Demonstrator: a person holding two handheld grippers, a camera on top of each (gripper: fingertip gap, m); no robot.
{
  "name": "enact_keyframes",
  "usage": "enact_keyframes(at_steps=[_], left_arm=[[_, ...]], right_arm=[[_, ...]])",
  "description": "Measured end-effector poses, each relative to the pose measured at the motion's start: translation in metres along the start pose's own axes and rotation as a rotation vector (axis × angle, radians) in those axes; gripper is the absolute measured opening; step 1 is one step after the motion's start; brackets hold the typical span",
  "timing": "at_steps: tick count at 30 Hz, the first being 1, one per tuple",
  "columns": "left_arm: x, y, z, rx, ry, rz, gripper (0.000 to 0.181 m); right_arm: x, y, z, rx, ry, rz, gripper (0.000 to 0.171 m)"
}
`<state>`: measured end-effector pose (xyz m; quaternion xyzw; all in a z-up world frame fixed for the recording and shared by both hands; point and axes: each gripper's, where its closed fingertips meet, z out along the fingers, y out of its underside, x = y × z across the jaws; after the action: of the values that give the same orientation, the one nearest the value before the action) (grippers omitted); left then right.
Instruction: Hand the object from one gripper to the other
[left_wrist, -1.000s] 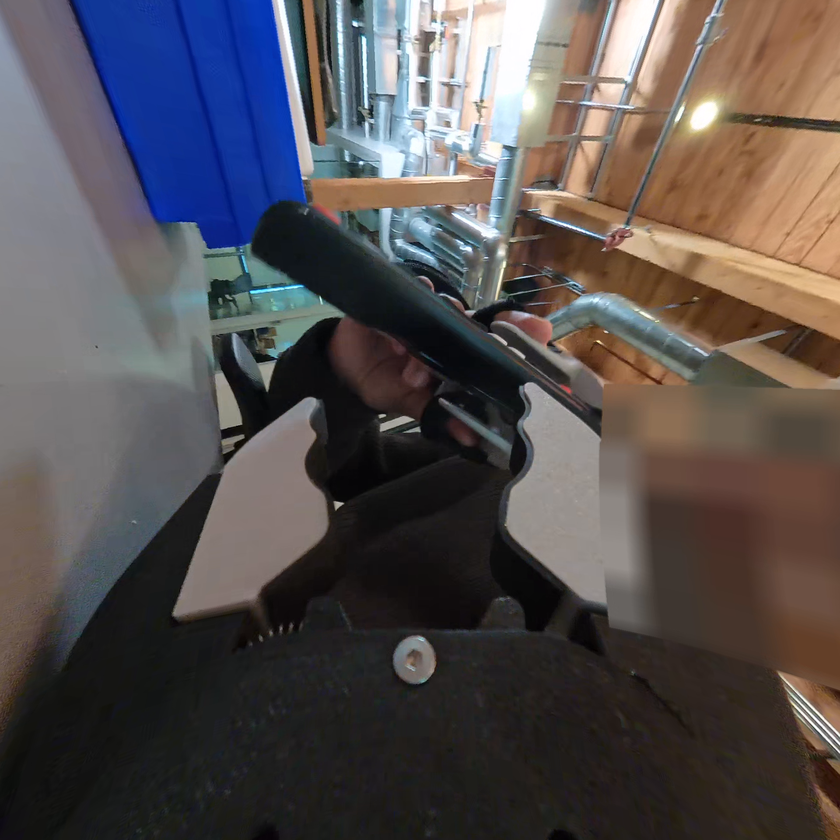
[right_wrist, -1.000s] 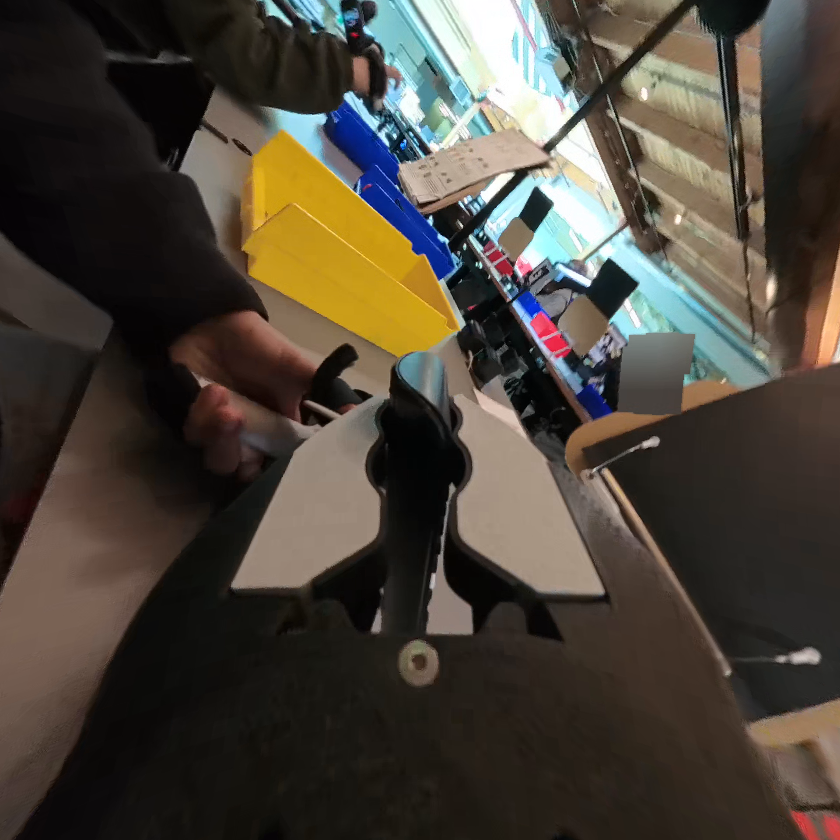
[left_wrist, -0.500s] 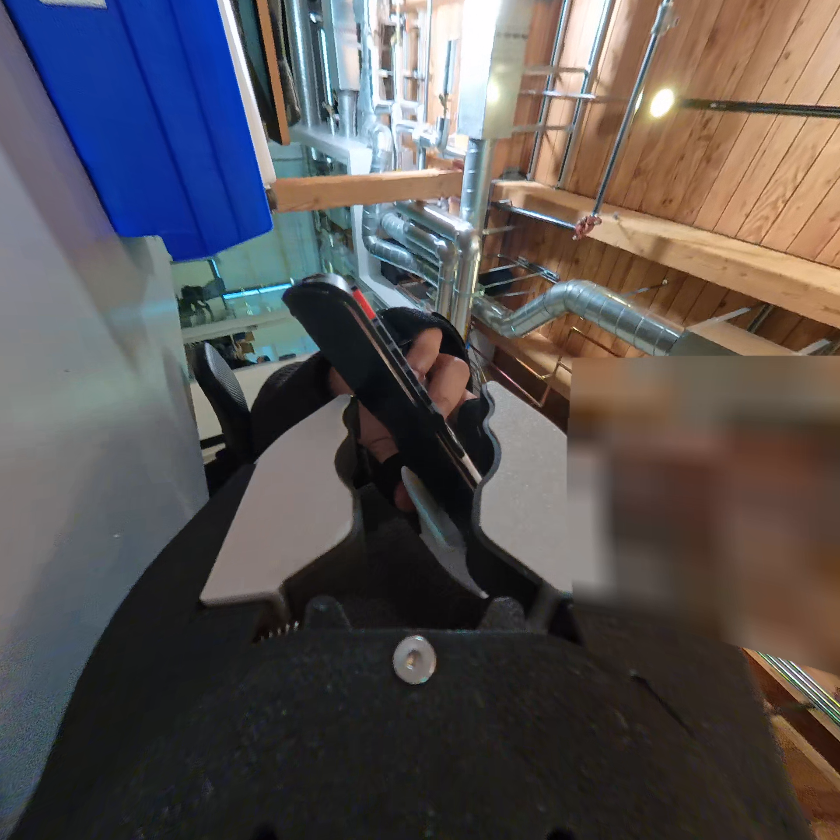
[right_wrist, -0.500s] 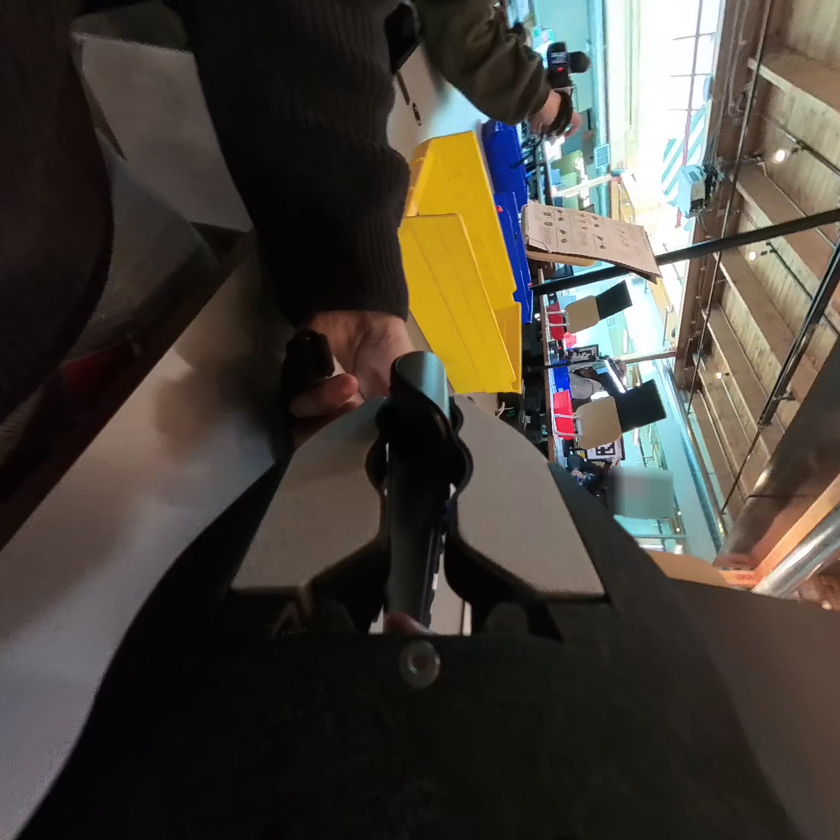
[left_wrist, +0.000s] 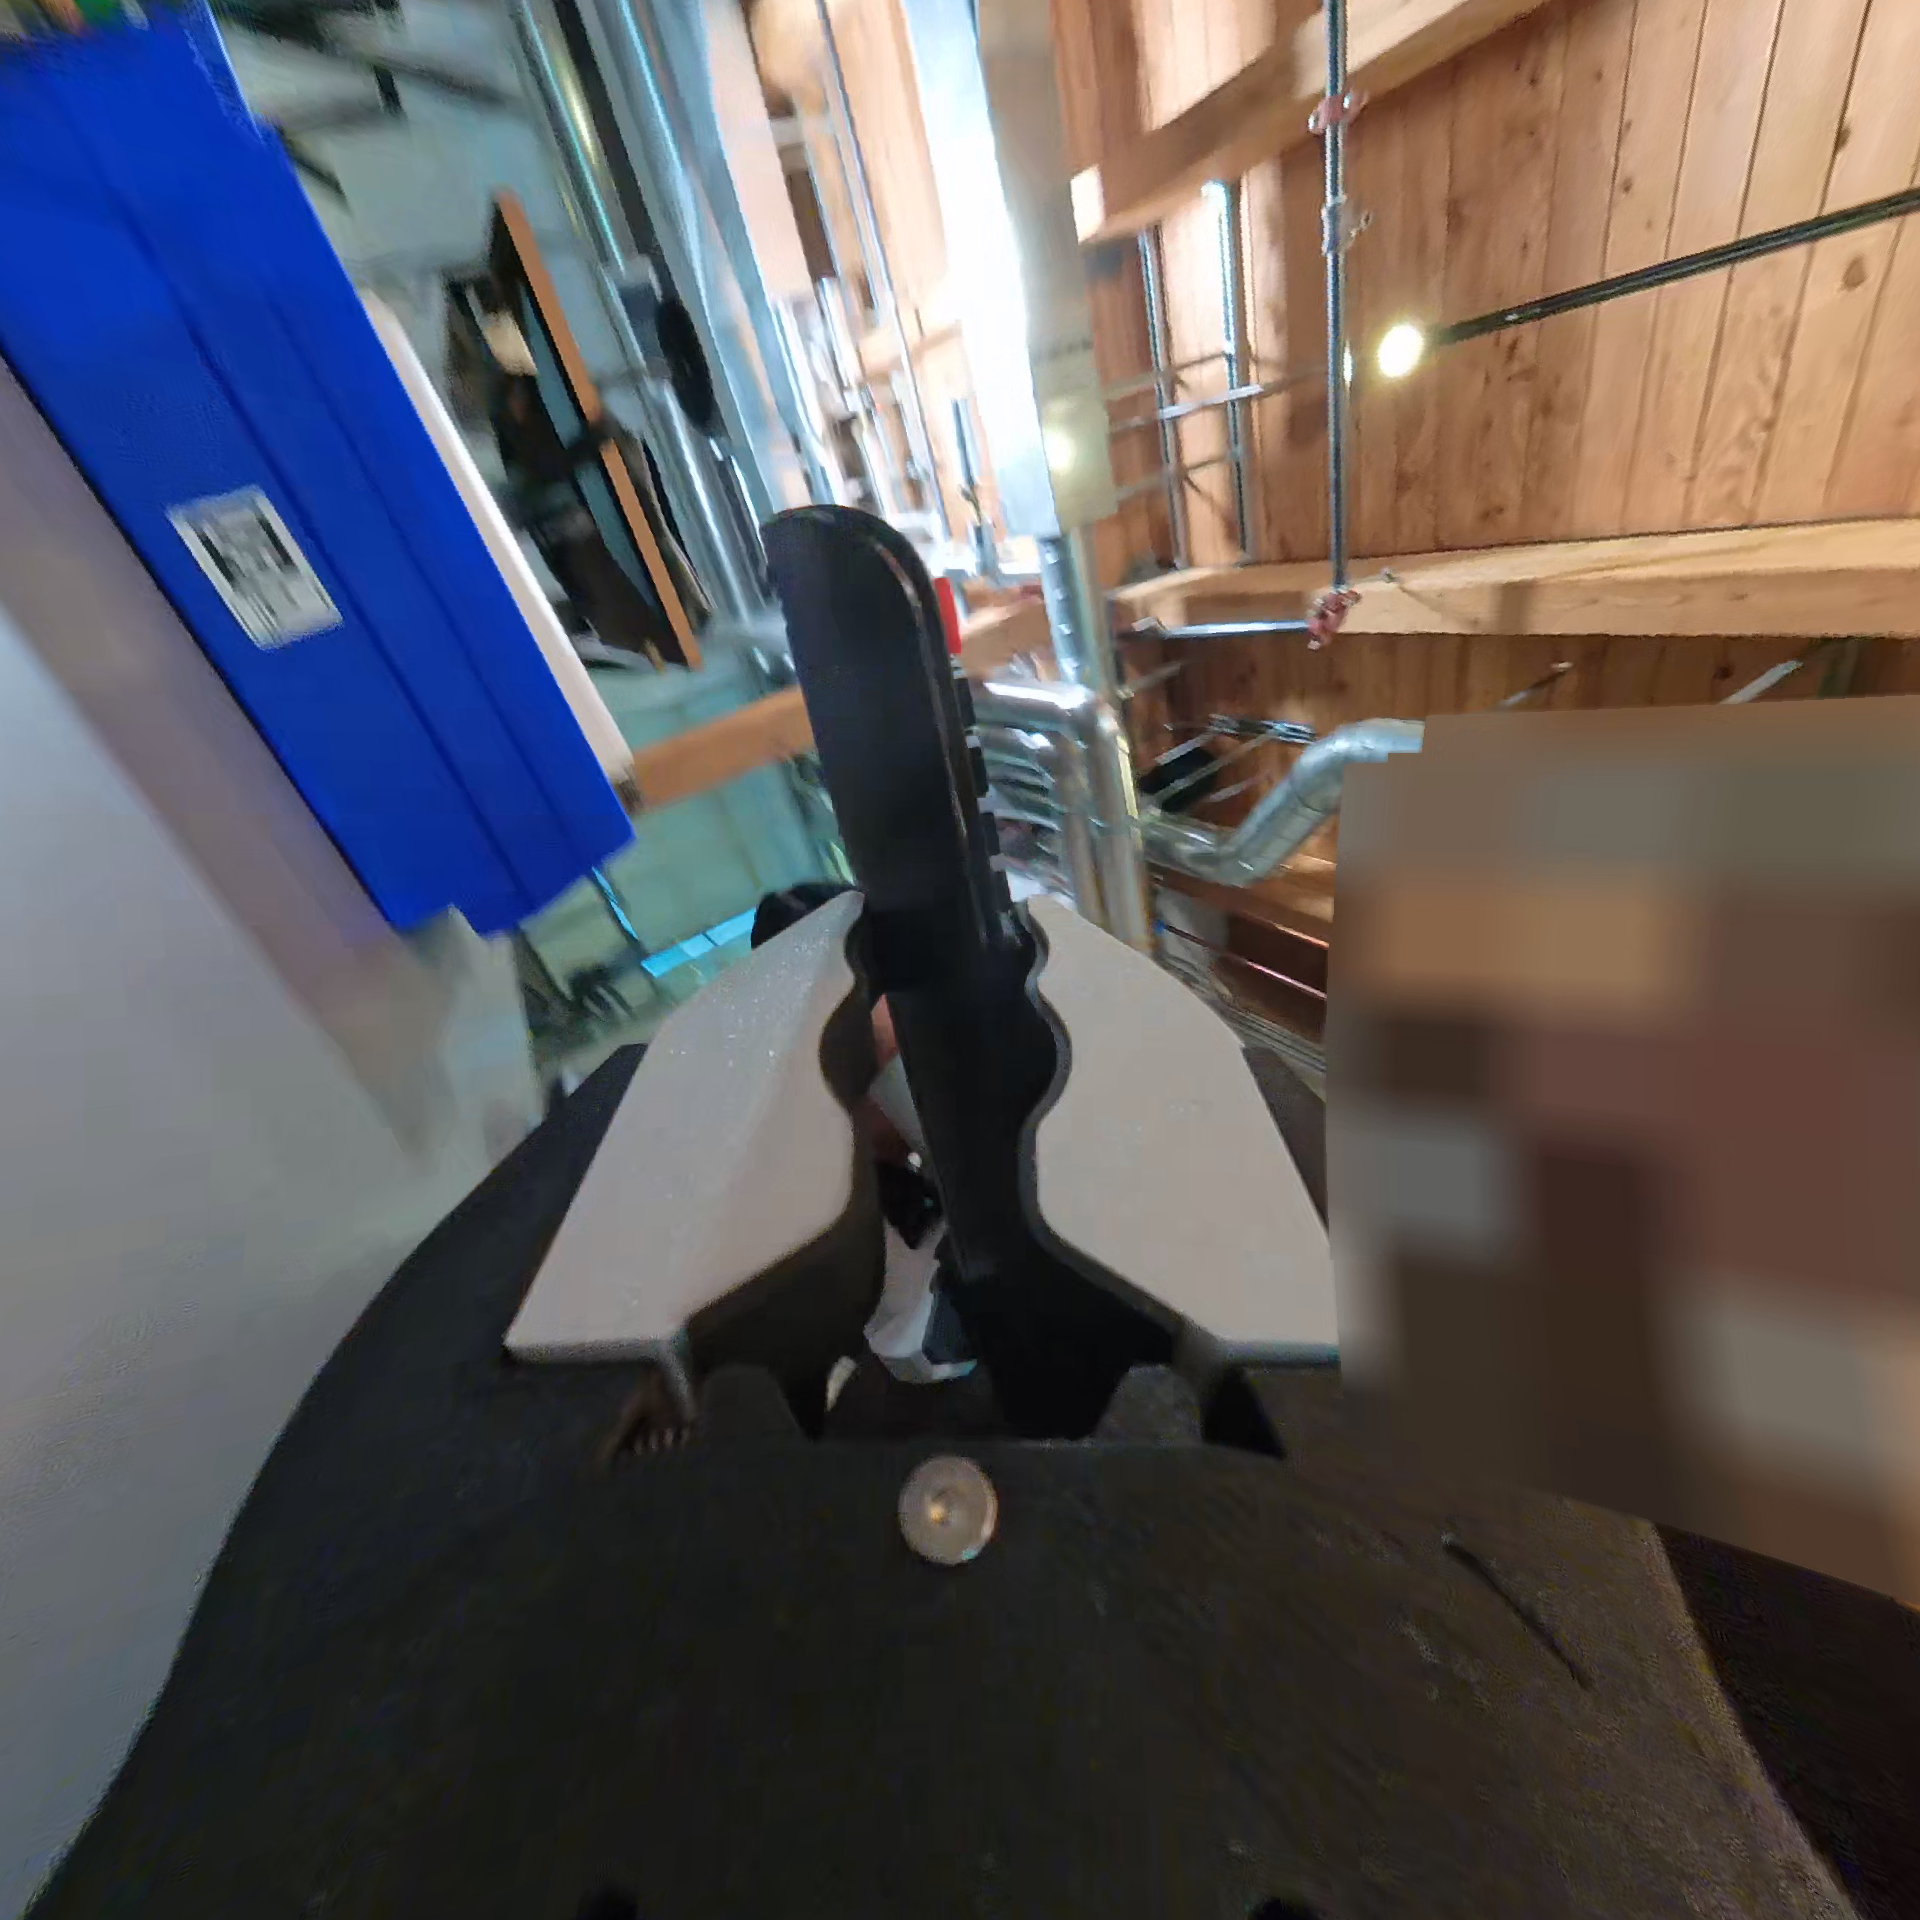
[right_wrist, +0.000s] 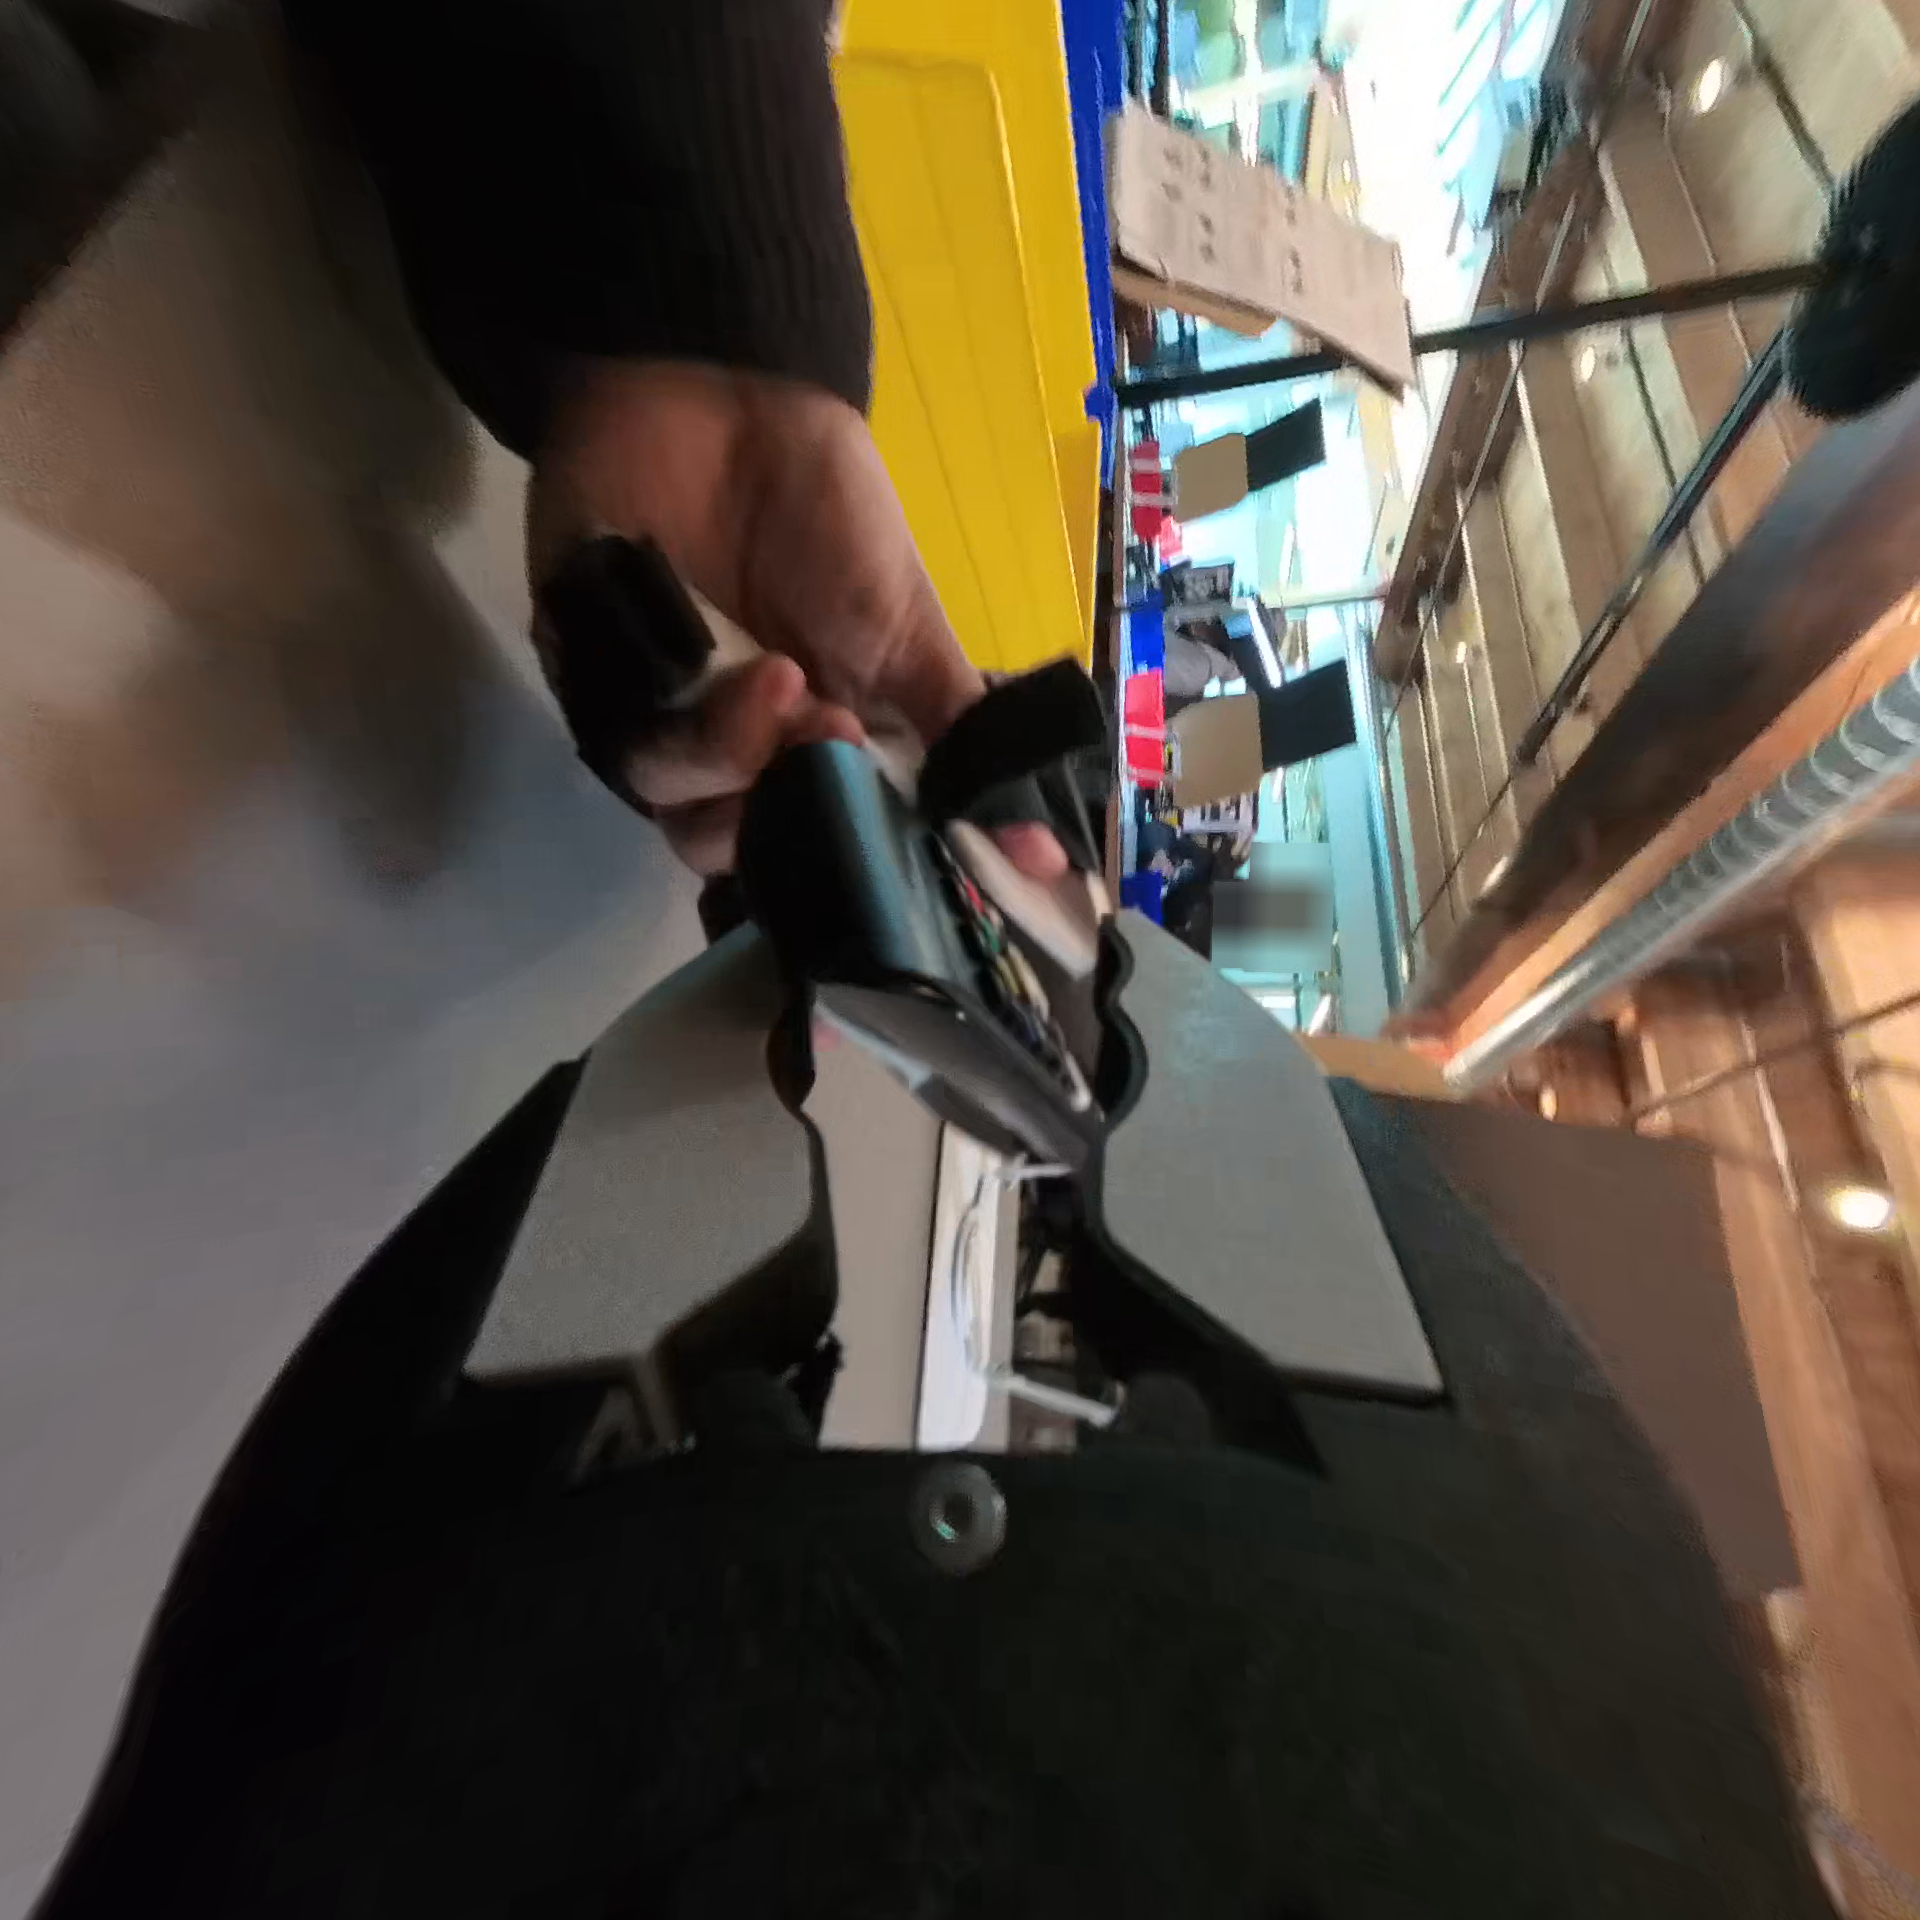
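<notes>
Left claw (left_wrist: 940, 935) now pinched on black remote (left_wrist: 883, 727), right claw (right_wrist: 951, 956) newly spread and no longer gripping, remote lying between right claw's tips: handover judged made, only right claw's withdrawal remaining.

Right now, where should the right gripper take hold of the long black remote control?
Take the long black remote control by its free upper half, coming from the tip, fingers across its flat faces; the left gripper clamps the lower half.

The lower end of the black remote (left_wrist: 904, 831) is hidden between the left gripper (left_wrist: 940, 935) fingers. The yellow bins (right_wrist: 977, 343) are cut off at the top edge.
</notes>
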<state>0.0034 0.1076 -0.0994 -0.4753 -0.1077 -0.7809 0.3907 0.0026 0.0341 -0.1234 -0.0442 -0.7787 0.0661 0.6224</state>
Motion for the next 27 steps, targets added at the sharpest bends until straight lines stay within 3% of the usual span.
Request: enact_keyframes(at_steps=[1, 7, 11, 14, 18, 23, 27], left_arm=[[0.003, -0.008, -0.004, 0.037, -0.011, 0.063, 0.024], [0.022, -0.038, -0.022, 0.136, -0.092, 0.366, 0.024], [0.023, -0.049, -0.031, 0.152, -0.169, 0.471, 0.023], [0.020, -0.046, -0.029, 0.135, -0.184, 0.487, 0.024], [0.017, -0.035, -0.020, 0.094, -0.198, 0.520, 0.024], [0.016, -0.028, -0.013, 0.088, -0.203, 0.588, 0.023], [0.013, -0.023, -0.009, 0.102, -0.183, 0.548, 0.023]], right_arm=[[0.002, 0.007, 0.001, -0.016, 0.006, 0.056, 0.055], [0.016, 0.045, -0.001, 0.018, 0.022, 0.574, 0.076], [0.020, 0.068, -0.004, 0.054, 0.007, 0.926, 0.073], [0.000, 0.069, 0.000, 0.073, -0.212, 1.324, 0.070], [0.007, 0.044, 0.002, 0.356, -0.421, 1.862, 0.064], [-0.013, 0.024, 0.012, 0.305, -0.523, 1.854, 0.068], [-0.024, 0.015, 0.023, 0.267, -0.533, 1.881, 0.039]])
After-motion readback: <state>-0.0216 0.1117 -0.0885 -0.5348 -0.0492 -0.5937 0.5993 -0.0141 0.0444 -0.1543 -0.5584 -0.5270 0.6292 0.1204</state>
